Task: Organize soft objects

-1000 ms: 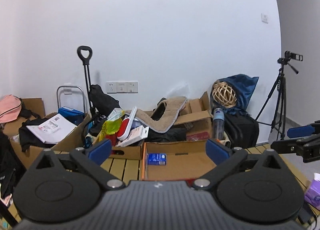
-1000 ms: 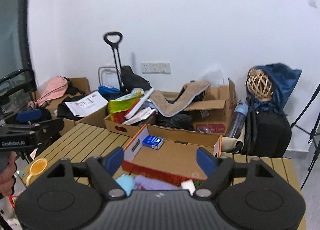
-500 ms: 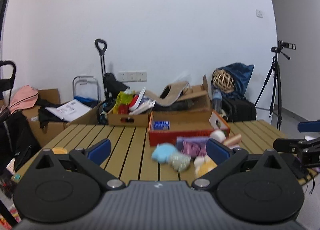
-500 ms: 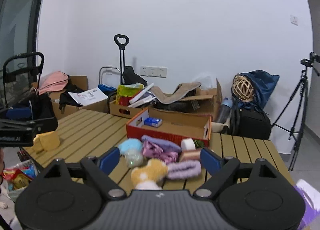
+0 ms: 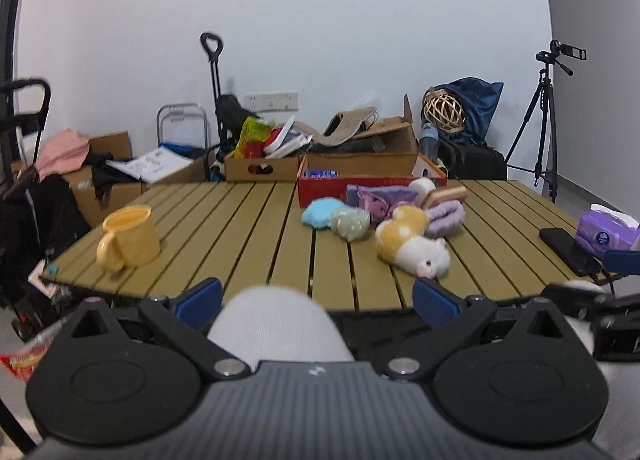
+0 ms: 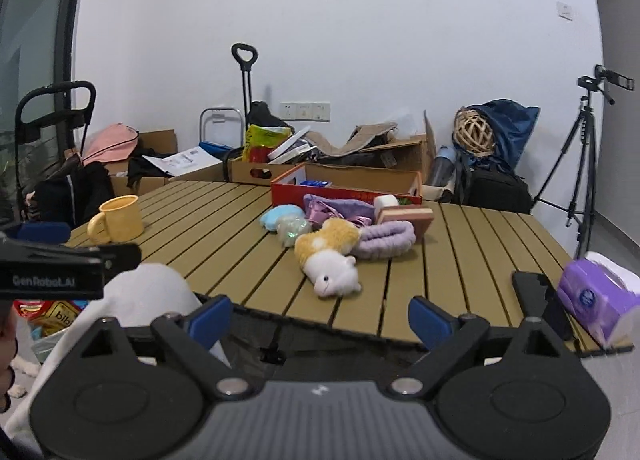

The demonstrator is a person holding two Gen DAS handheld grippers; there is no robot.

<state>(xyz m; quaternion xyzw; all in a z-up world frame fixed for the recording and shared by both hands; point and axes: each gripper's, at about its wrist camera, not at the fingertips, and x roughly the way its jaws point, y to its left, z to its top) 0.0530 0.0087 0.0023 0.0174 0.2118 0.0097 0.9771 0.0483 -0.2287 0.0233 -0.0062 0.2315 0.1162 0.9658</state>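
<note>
Left wrist view: the left hand-held gripper [image 5: 316, 296] is now sitting low, at the near edge of the tabletop [image 5: 248, 236], with its jaws standing wide and nothing between them. A second earlier this view was looking past the far edge into the cardboard boxes by the wall; half a second earlier the tabletop was coming into view. The camera is therefore pulling back and sinking, and the whole heap of soft things is now lying well ahead. The plush toy [image 5: 412, 250] is lying nearest, with a blue puff [image 5: 320, 215], a pale ball [image 5: 351, 223] and a purple band [image 5: 446, 215] behind it, all just in front of the red box [image 5: 372, 184]. A yellow mug [image 5: 128, 238] is standing apart at the left. A pale knee [image 5: 276, 330] is showing below the jaws.

Right wrist view: the right hand-held gripper [image 6: 320, 320] is likewise hanging off the near edge, jaws spread wide and empty; they are wider than a second earlier. The plush toy [image 6: 328, 256] is lying straight ahead, touching the purple band [image 6: 386, 240]. A tissue pack [image 6: 596, 296] and a phone [image 6: 536, 292] are lying at the right.

Meaning for the task: no soft thing is yet gripped or placed in the red box. Both grippers are judged to be standing at a start position, with the plush toy the closest candidate.
</note>
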